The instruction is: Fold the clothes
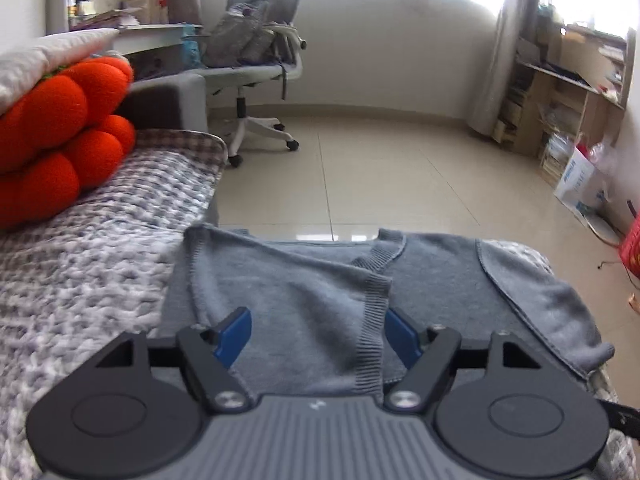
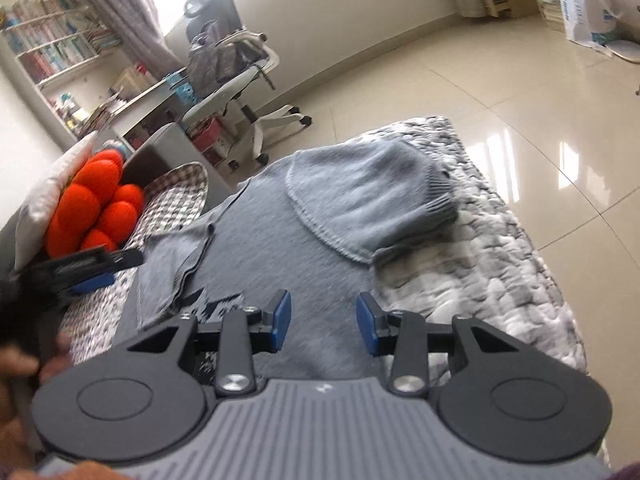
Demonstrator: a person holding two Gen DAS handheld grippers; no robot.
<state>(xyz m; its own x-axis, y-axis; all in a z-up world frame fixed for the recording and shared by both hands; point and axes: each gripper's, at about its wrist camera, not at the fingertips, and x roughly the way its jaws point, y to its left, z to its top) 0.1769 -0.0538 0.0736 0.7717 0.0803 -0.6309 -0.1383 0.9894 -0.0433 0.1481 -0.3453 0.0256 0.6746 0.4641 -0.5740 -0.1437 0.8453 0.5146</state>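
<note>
Hovering with jaws wide and empty, the left gripper (image 1: 316,336) hangs over a folded-in sleeve of the grey sweater (image 1: 304,300); the right gripper (image 2: 324,322), narrower but also holding nothing, hangs above its body. It lies flat on the quilted bed cover (image 2: 480,248), sleeves tucked. Judging by that, the lengthwise fold comes next, needing both grippers to pinch the hem.

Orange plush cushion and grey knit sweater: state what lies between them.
Only bare grey-and-white checked blanket separates the orange plush cushion from the grey knit sweater, seen in the left wrist view.
</note>
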